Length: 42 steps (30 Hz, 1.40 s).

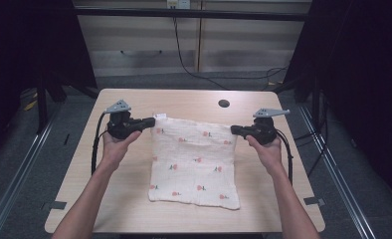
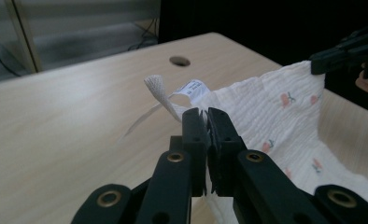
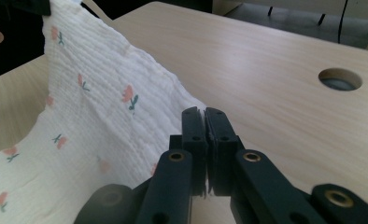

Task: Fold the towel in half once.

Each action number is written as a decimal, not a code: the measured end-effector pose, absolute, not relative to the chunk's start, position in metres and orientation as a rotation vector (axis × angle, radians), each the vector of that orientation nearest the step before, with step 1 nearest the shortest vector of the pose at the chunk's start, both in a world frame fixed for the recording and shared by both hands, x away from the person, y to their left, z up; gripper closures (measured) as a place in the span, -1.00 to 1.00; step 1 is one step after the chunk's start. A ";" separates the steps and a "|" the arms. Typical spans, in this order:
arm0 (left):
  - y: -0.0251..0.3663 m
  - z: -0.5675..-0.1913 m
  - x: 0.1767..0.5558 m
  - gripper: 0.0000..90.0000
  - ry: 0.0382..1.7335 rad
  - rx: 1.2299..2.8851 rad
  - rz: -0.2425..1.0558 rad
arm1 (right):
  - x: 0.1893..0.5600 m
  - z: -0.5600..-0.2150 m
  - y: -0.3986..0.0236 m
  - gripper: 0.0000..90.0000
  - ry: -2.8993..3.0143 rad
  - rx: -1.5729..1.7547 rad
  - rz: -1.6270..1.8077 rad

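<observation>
Tongs, left (image 2: 206,112) and right (image 3: 204,111), clamp cloth (image 1: 194,162) corners; its white tag (image 2: 193,88) print is unreadable.

Tag (image 2: 193,88) on cloth (image 2: 275,112) — print too small, no legible txt.

light: dim, dark surroundings; shadows: soft; focus: near tools blurred
</observation>
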<state>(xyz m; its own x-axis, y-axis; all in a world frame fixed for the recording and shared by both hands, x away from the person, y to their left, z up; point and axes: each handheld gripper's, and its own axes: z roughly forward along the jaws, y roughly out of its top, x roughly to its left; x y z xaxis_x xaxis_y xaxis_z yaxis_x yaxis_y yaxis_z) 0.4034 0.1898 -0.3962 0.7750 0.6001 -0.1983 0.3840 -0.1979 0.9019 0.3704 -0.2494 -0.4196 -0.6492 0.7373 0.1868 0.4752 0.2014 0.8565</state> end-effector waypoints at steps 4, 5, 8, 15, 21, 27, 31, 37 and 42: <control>0.189 -0.392 0.396 0.93 0.720 1.833 0.251 | 0.365 -0.407 -0.255 0.95 2.170 1.123 1.474; 0.190 -0.396 0.394 0.93 0.717 1.849 0.253 | 0.363 -0.408 -0.255 0.95 2.177 1.120 1.482; 0.194 -0.410 0.389 0.93 0.733 1.859 0.232 | 0.353 -0.417 -0.253 0.95 2.233 1.095 1.435; 0.200 -0.434 0.370 0.93 0.735 1.866 0.209 | 0.334 -0.432 -0.251 0.95 2.288 1.077 1.419; 0.200 -0.440 0.356 0.92 0.711 1.906 0.207 | 0.318 -0.441 -0.247 0.95 2.311 1.062 1.422; 0.199 -0.447 0.342 0.92 0.693 1.940 0.207 | 0.298 -0.447 -0.246 0.94 2.349 1.043 1.398; 0.199 -0.450 0.331 0.92 0.674 1.964 0.189 | 0.285 -0.454 -0.248 0.93 2.359 1.054 1.423; 0.199 -0.446 0.322 0.92 0.661 1.965 0.155 | 0.269 -0.454 -0.246 0.93 2.382 1.039 1.397; 0.202 -0.467 0.317 0.92 0.683 2.014 0.135 | 0.266 -0.471 -0.245 0.92 2.430 1.079 1.378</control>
